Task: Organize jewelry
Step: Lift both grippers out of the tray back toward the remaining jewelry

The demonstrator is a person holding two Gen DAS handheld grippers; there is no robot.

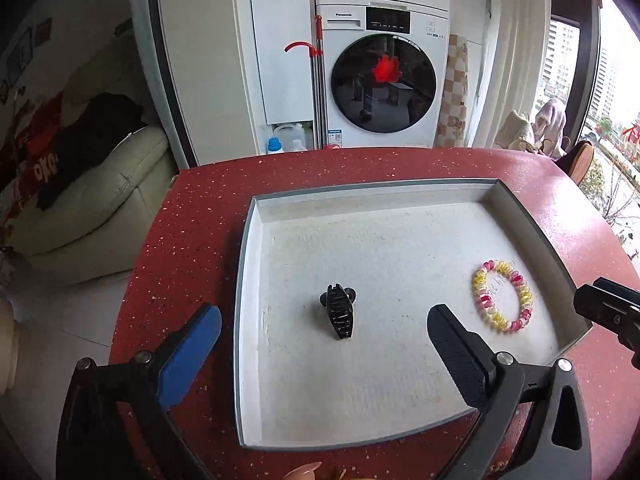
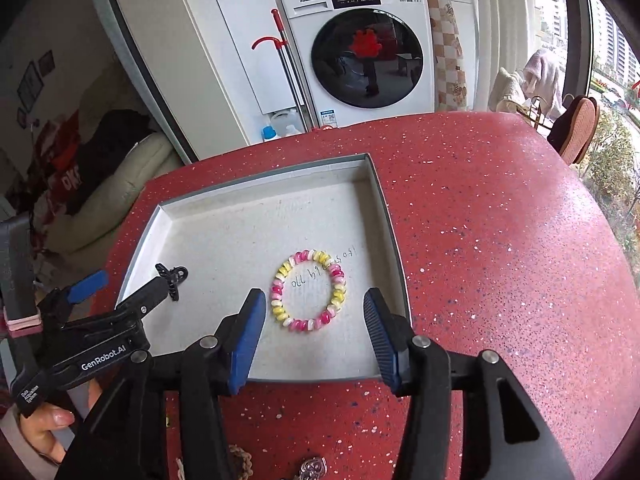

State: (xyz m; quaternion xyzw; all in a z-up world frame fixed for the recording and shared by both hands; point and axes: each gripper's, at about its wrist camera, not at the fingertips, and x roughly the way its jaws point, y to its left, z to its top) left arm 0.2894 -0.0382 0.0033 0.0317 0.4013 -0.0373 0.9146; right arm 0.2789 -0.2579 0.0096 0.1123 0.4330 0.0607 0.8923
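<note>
A shallow white tray with a grey rim (image 1: 245, 264) (image 2: 385, 208) sits on the red speckled table (image 2: 500, 240). A black claw hair clip (image 1: 339, 312) (image 2: 173, 280) lies in the tray's left part. My left gripper (image 1: 325, 314) stands open around it, fingers wide apart and clear of the clip. A pink, yellow and white spiral bracelet (image 1: 503, 295) (image 2: 309, 291) lies flat in the tray's right part. My right gripper (image 2: 314, 298) is open just in front of it, touching nothing. Each gripper shows at the edge of the other's view.
At the table's near edge lie a braided cord (image 2: 240, 460) and a silver pendant (image 2: 314, 466). A hand (image 2: 44, 424) holds the left tool. Beyond the table stand a washing machine (image 2: 360, 52), a sofa (image 1: 100, 200) and a chair (image 2: 576, 128).
</note>
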